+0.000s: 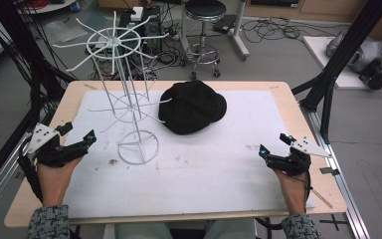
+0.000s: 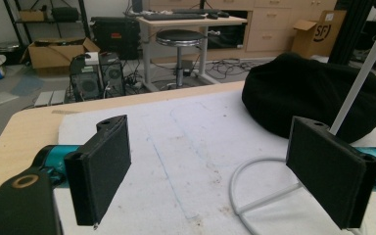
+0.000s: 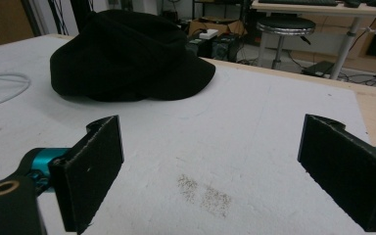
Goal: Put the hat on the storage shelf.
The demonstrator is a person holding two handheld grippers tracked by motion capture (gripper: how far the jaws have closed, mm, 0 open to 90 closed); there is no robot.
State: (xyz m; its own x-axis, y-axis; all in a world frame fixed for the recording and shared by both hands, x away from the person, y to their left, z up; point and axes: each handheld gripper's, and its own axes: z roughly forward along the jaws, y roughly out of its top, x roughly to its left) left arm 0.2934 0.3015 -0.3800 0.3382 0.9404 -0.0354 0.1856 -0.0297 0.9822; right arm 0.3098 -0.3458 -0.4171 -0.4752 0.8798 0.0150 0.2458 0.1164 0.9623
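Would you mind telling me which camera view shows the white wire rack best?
The high view: the whole white wire rack shows there, from its spoked top down to its ring base, standing left of the black cap. The left gripper view catches just part of the base ring and one rod; the right gripper view shows a curve of wire at its left edge.
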